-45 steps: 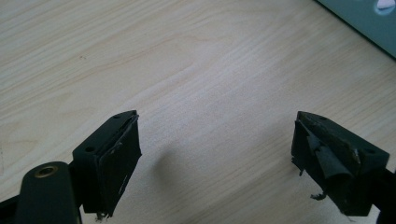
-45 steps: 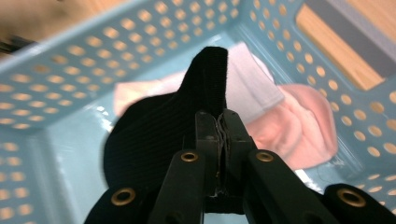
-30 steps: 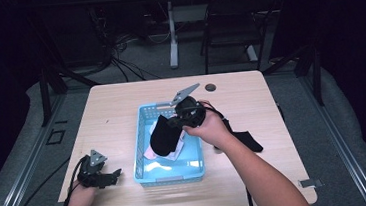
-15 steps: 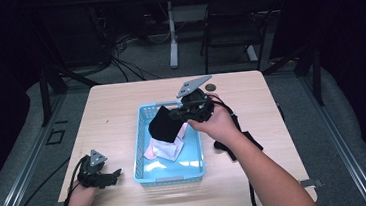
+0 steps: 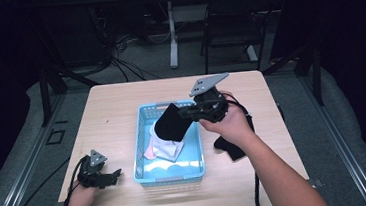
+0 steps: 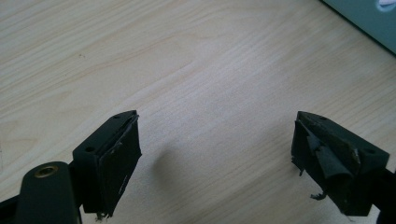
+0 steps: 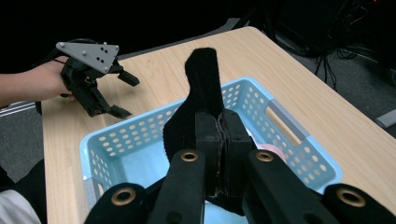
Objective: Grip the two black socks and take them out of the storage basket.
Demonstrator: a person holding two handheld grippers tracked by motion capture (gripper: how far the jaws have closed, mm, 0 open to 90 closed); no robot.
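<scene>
Right gripper [image 5: 190, 113] lifts black sock [image 5: 172, 125] from basket [image 5: 143, 141].
Jaws pinched shut on sock for removal; left gripper [image 5: 111, 175] idle on surface [image 5: 111, 109], jaws wide, empty.

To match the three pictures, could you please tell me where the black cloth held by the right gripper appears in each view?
High view: black cloth hangs at picture centre, over the blue basket, from the right gripper.
Left gripper view: not there; a basket corner sits at top right.
Right gripper view: cloth at centre, rising from the shut jaws.
Shared landmark: the basket.
</scene>
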